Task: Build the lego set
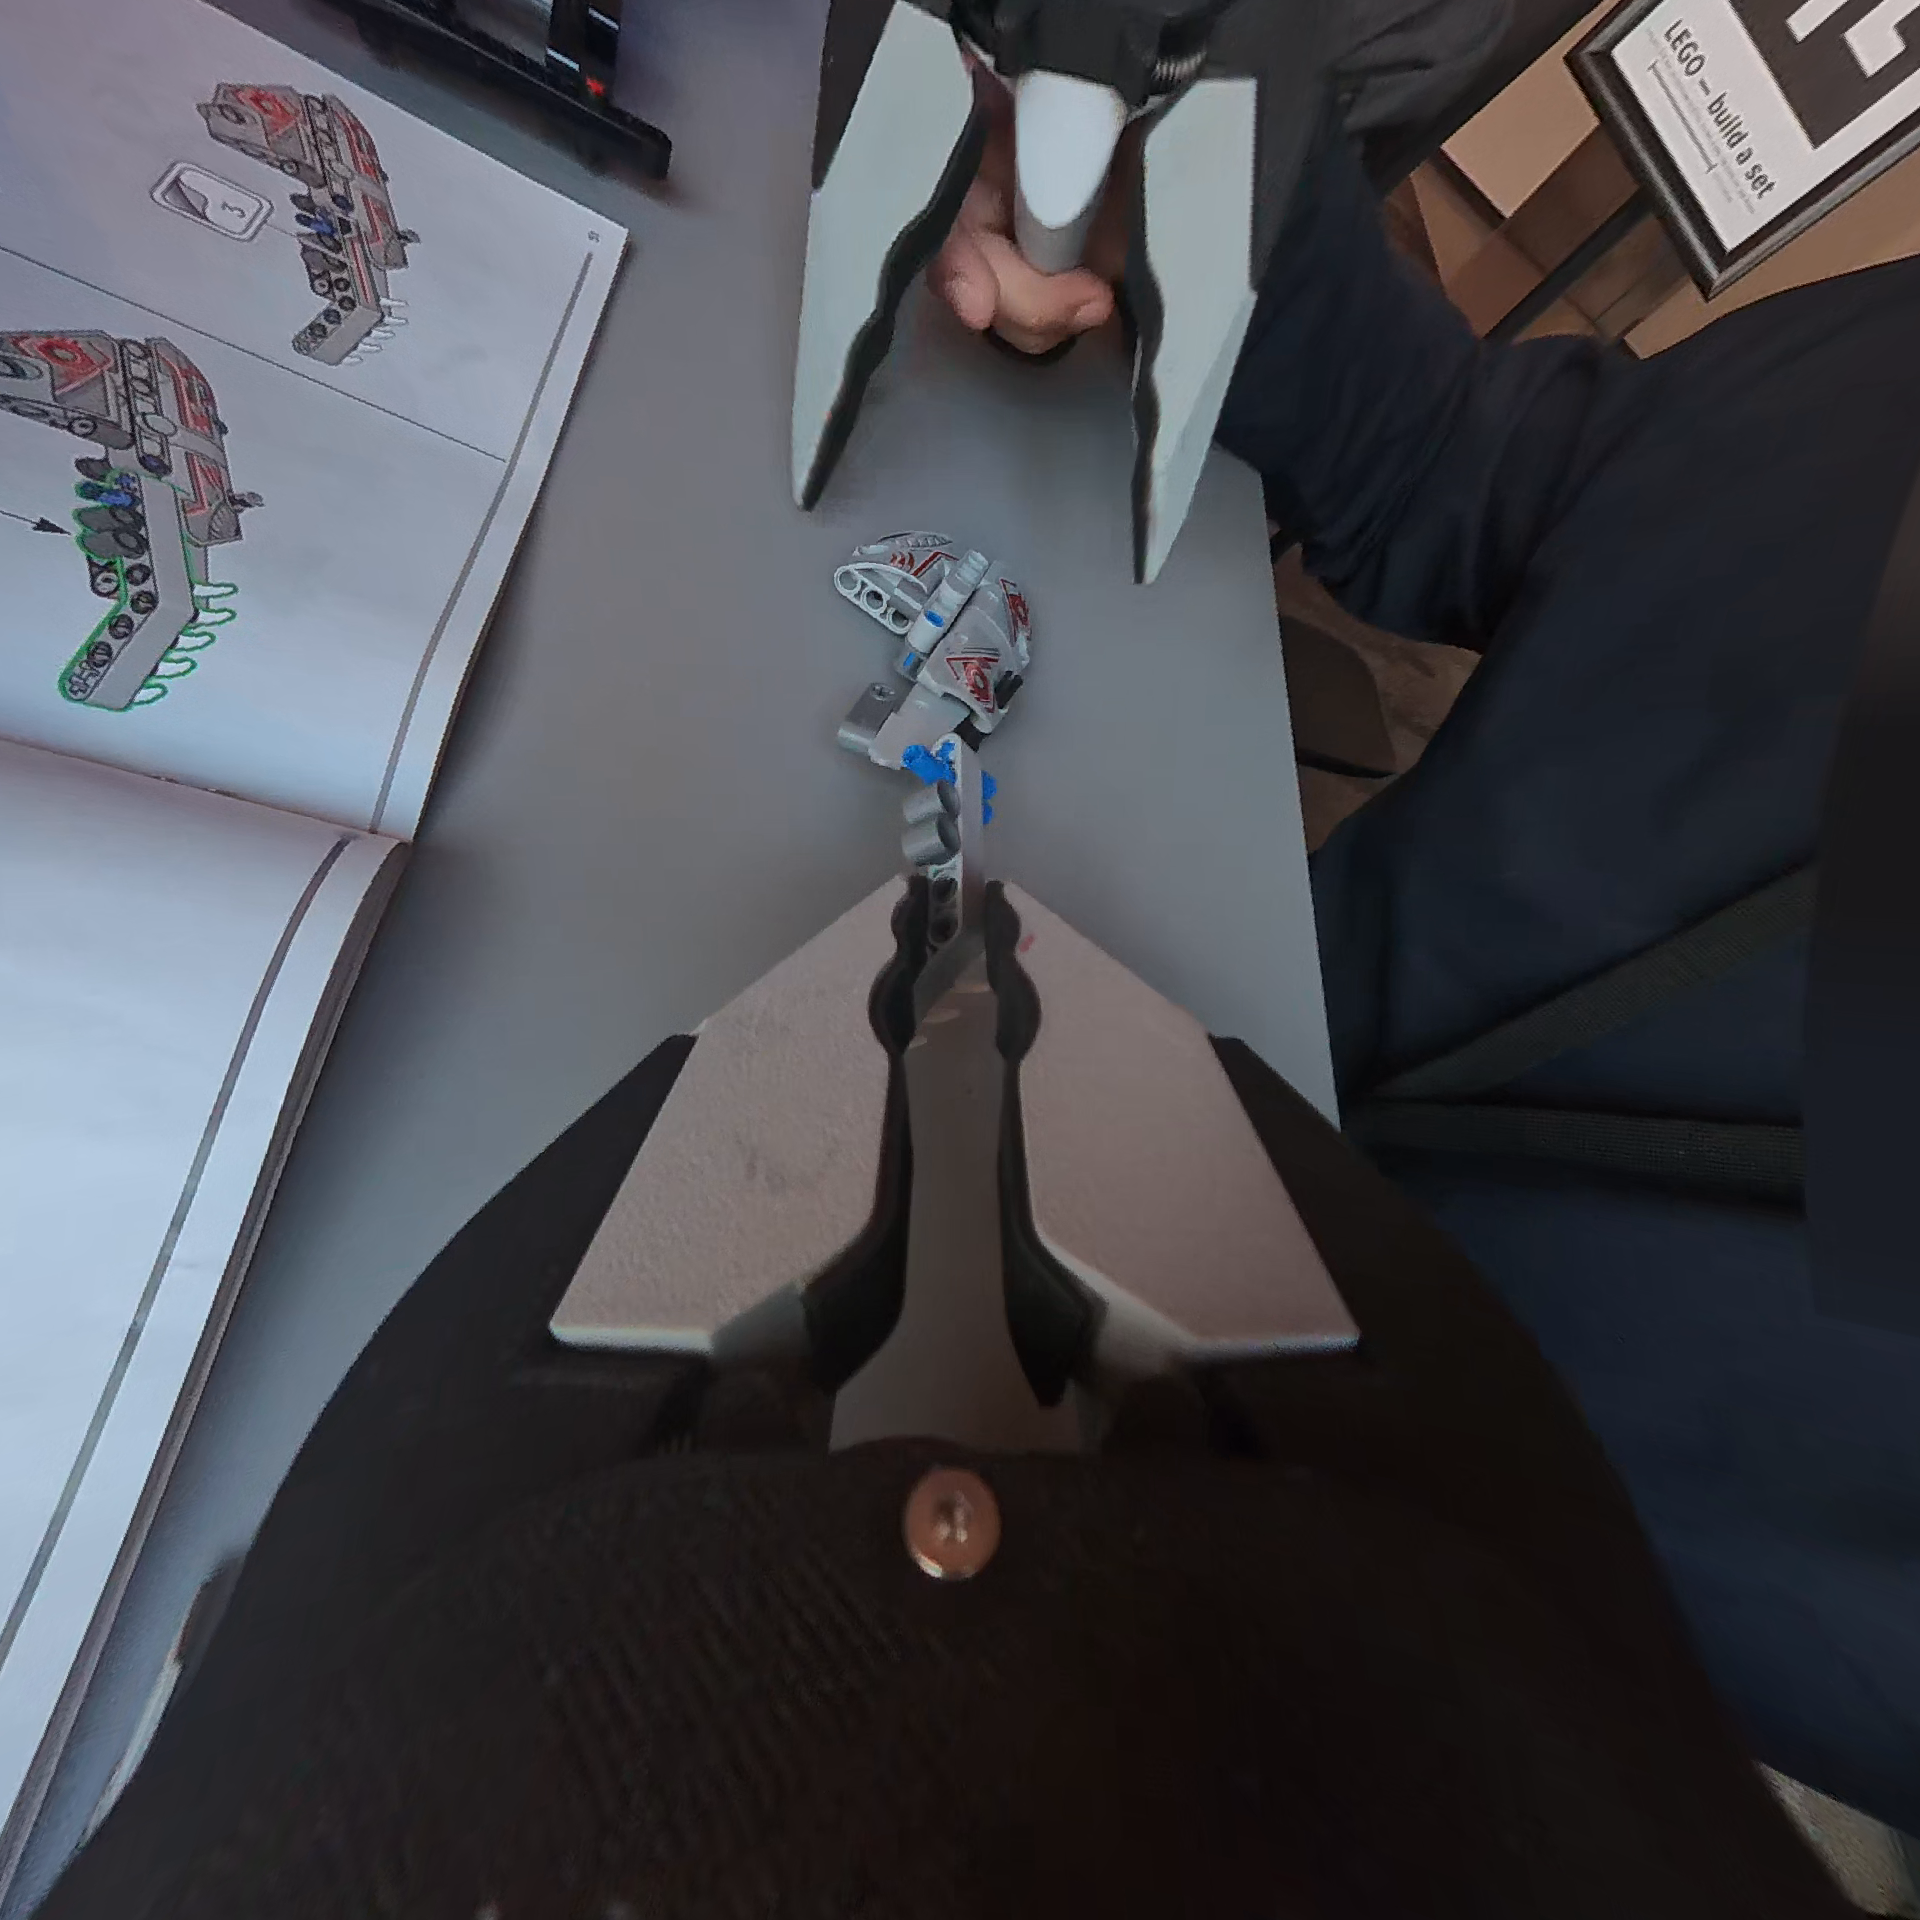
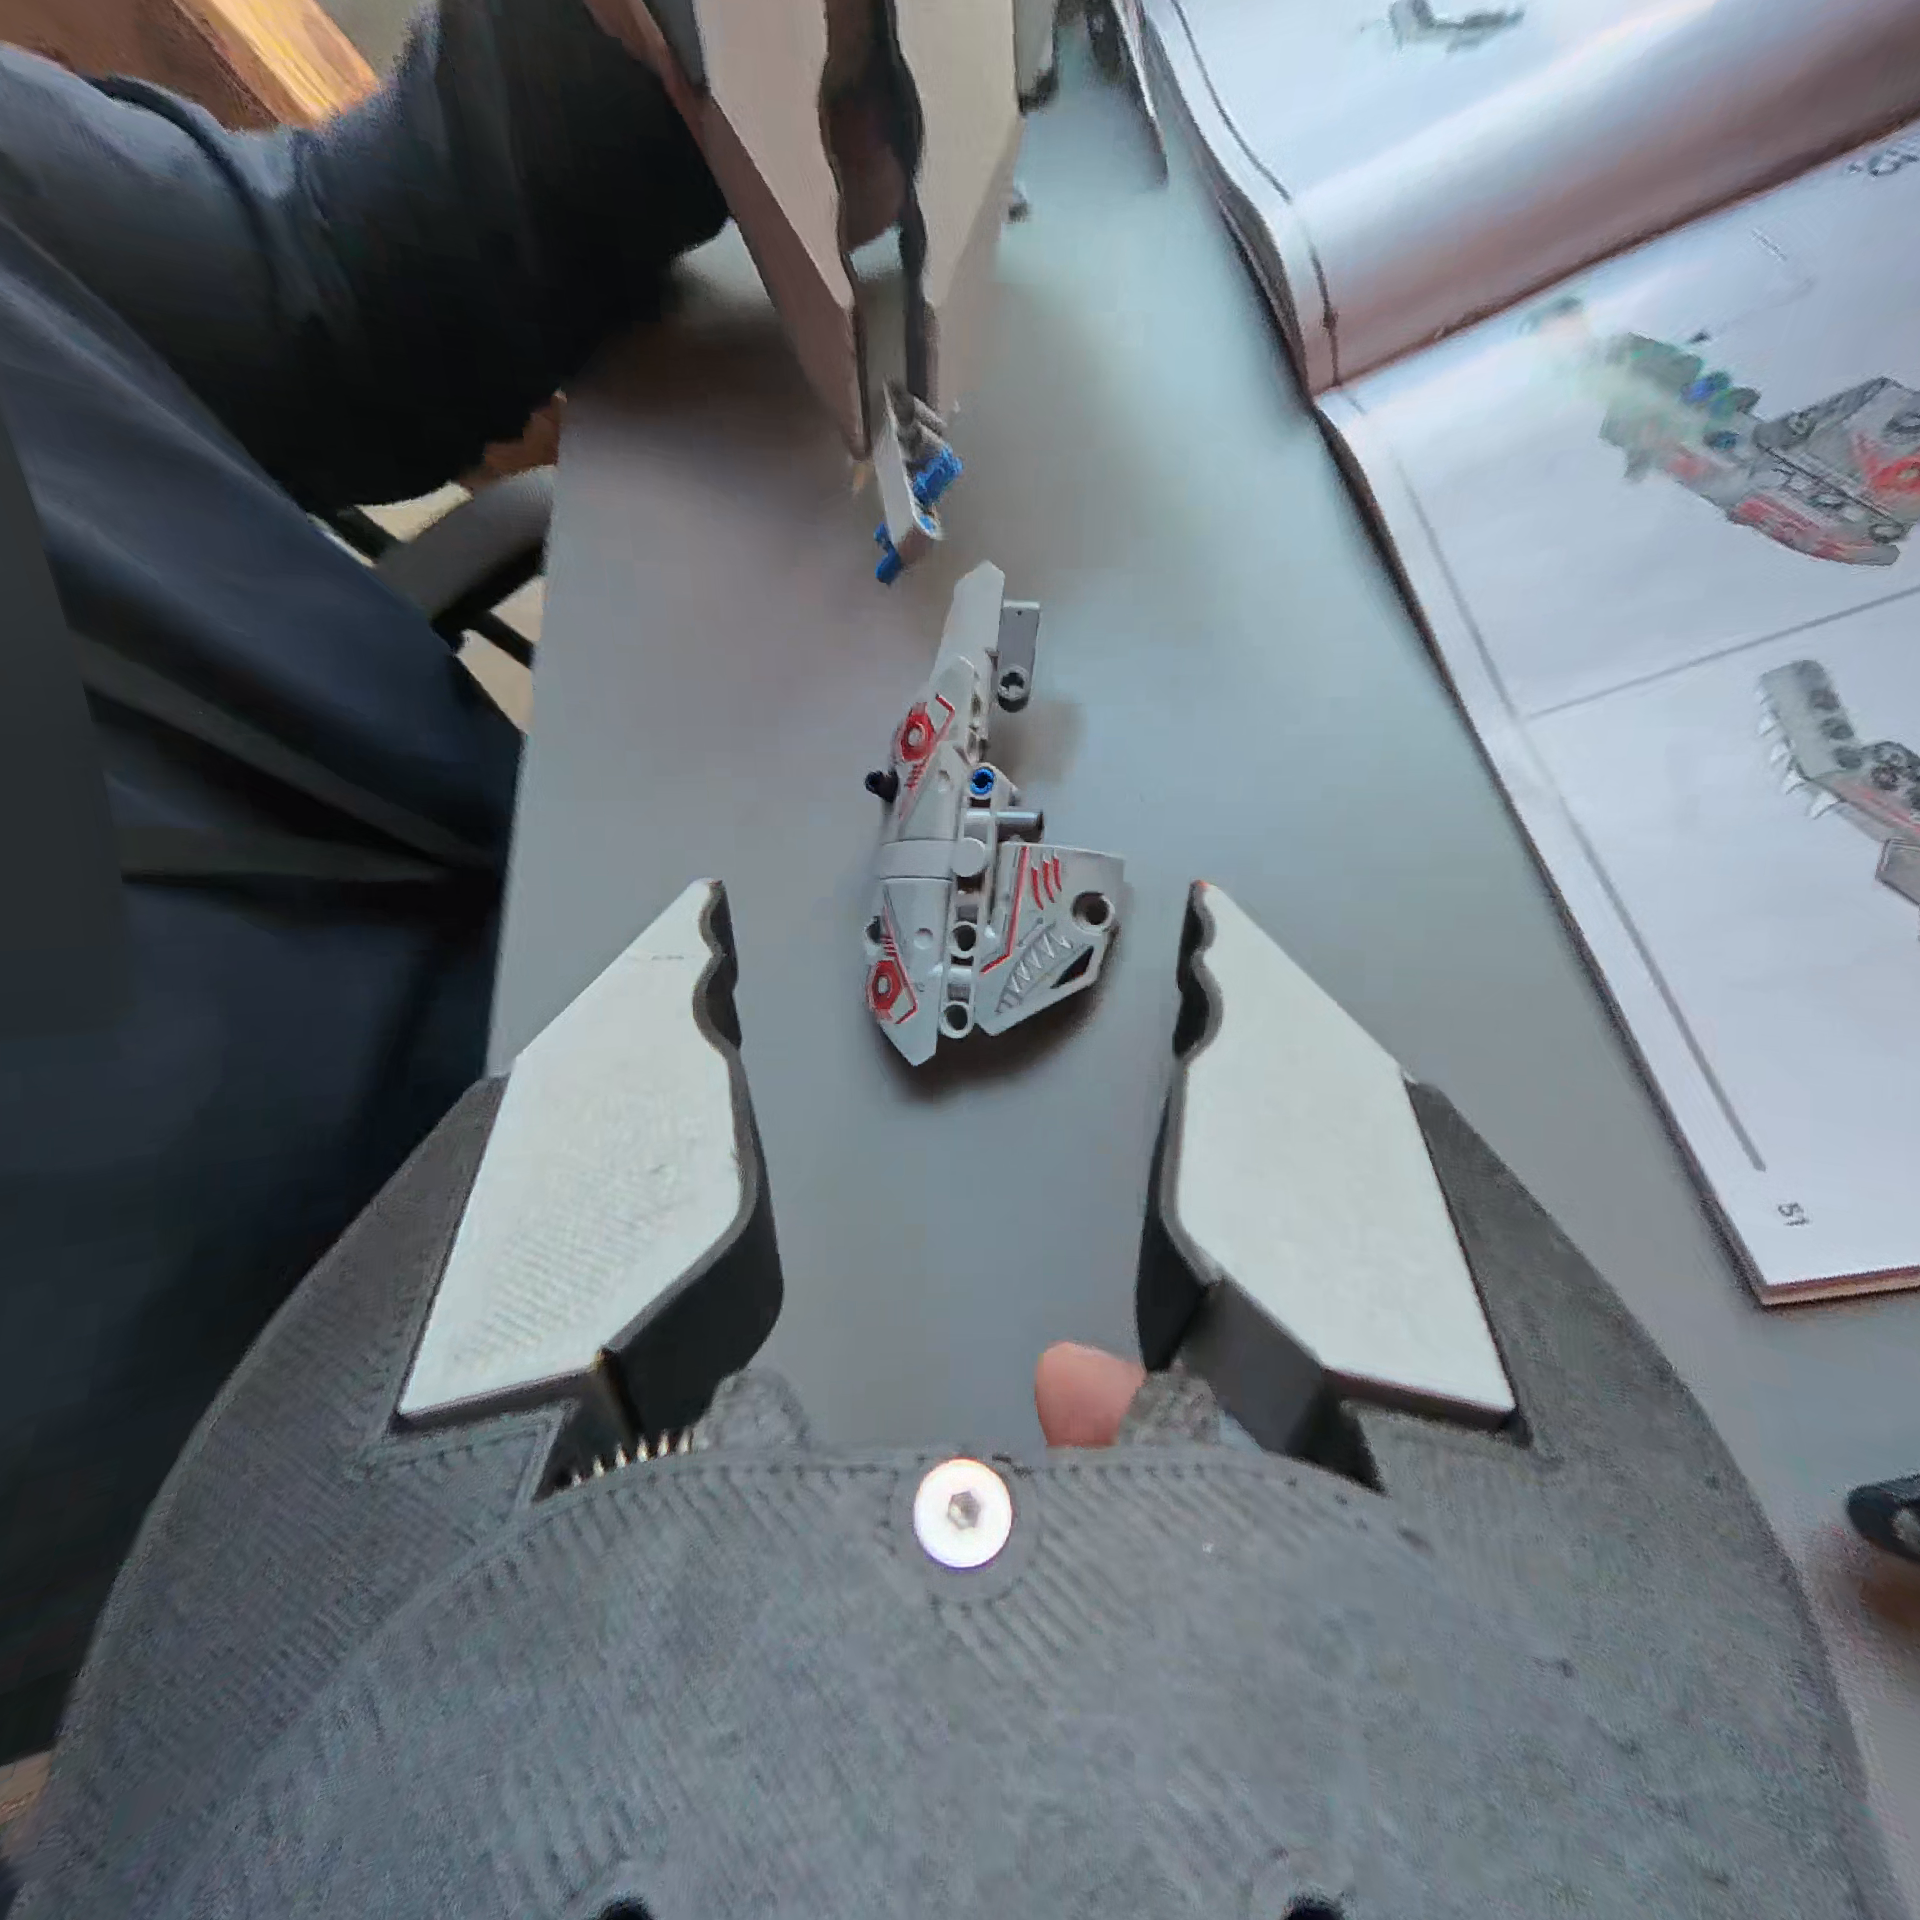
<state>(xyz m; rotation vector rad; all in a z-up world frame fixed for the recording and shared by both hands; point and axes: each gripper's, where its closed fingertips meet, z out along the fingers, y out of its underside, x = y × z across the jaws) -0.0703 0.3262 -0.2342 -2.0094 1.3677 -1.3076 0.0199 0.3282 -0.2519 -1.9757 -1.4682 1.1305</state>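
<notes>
A grey Lego model with red decals [image 1: 961, 649] lies flat on the grey table [image 1: 644, 623]. My left gripper [image 1: 954, 888] is shut on a grey beam with blue pins [image 1: 971, 821], its free end close to the model's near end. In the right wrist view the beam [image 2: 909, 499] hangs from the left gripper [image 2: 888, 405], a small gap from the model [image 2: 935, 894]. My right gripper [image 2: 956, 906] is open and empty, one finger on each side of the model's wide end. It also shows in the left wrist view [image 1: 977, 540].
An open instruction booklet [image 1: 260, 520] lies on the table beside the model, also in the right wrist view [image 2: 1662, 727]. A black object [image 1: 520, 73] sits beyond it. The table edge [image 1: 1294, 727] runs close to the model, with a person's dark clothing [image 1: 1558, 727] past it. One gripper's finger ends stand about 10 centimeters off the other's.
</notes>
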